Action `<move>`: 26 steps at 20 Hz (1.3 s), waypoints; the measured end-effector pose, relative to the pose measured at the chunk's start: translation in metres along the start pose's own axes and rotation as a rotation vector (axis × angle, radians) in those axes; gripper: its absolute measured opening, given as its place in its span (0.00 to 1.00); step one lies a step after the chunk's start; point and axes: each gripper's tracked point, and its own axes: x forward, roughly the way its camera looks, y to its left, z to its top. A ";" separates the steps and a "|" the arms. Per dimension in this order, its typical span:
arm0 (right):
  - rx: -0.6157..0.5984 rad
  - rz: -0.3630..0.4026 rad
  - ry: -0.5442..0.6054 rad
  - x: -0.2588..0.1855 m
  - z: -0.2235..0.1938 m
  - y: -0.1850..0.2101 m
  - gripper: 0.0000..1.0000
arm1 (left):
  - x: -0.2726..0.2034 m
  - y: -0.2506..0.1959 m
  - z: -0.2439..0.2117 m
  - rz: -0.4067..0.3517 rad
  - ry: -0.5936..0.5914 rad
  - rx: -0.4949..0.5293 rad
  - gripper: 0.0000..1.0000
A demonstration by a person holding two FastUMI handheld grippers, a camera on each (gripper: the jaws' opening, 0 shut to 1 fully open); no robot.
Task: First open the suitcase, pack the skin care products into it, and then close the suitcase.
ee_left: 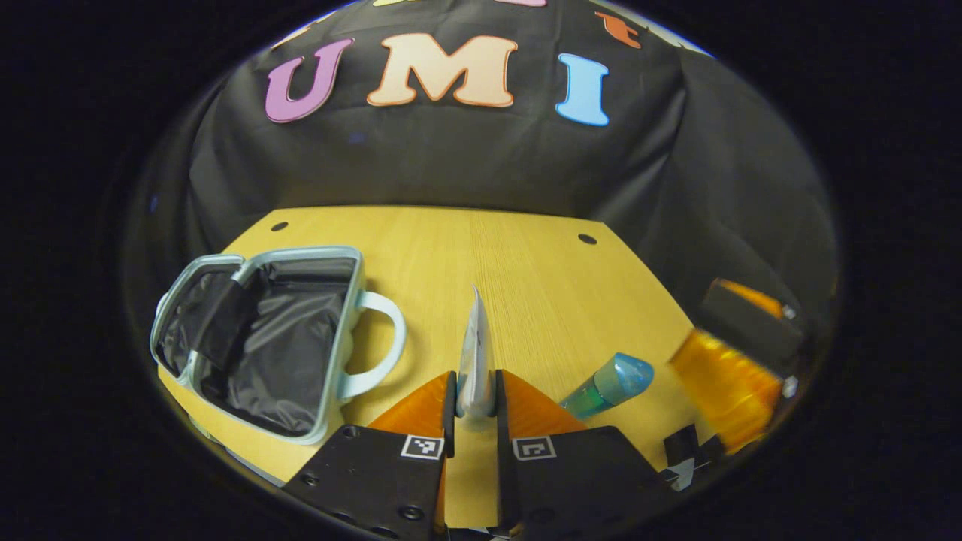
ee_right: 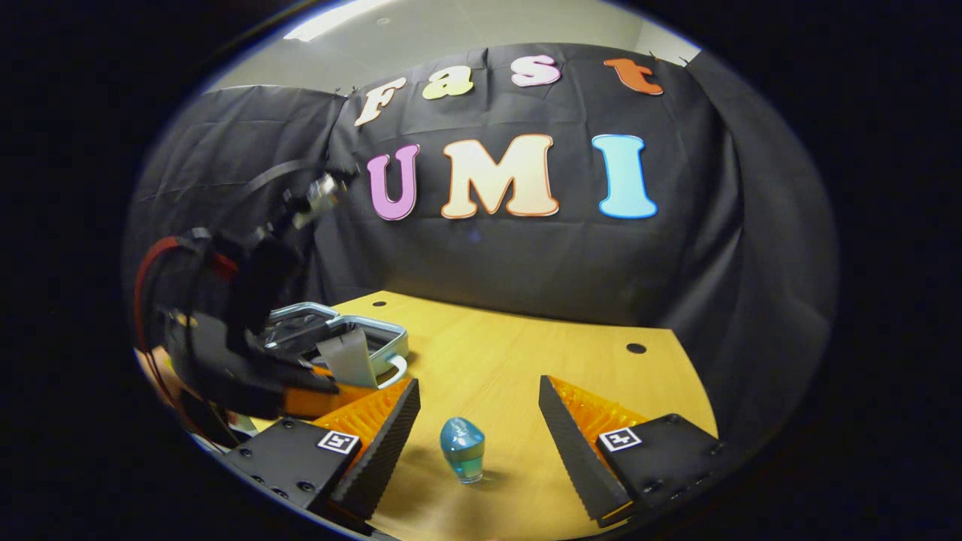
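On the pale wooden table [ee_left: 526,263], the small light-blue suitcase [ee_left: 263,338] lies open at the left, its dark lining exposed and its looped handle [ee_left: 383,342] pointing toward the table's middle. In the left gripper view, the left gripper [ee_left: 475,398] has its two fingers closed tight on a thin, flat silvery-white sachet [ee_left: 475,353], which stands on edge between them, its narrow tip rising away from the camera and over the bare wood just beside the case's handle. A blue-capped bottle [ee_left: 610,385] of greenish liquid lies on its side on the table to the right of that gripper, and beyond it, near the table's right edge, the right gripper [ee_left: 733,361] shows blurred. In the right gripper view, the right gripper [ee_right: 477,421] is held low and level above the table with its jaws spread wide, gripping nothing; the blue-capped bottle [ee_right: 462,449] lies on the wood between the two fingers, cap toward the camera, touching neither. Farther off at the left of that view, the left gripper [ee_right: 331,376] hangs just in front of the open suitcase [ee_right: 338,330], the sachet [ee_right: 347,359] pinched in its grasp and tilted; red cables trail behind its dark body.
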 end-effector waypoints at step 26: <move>0.211 -0.045 0.298 0.042 -0.061 0.074 0.40 | -0.034 0.194 -0.006 0.163 0.179 0.054 0.19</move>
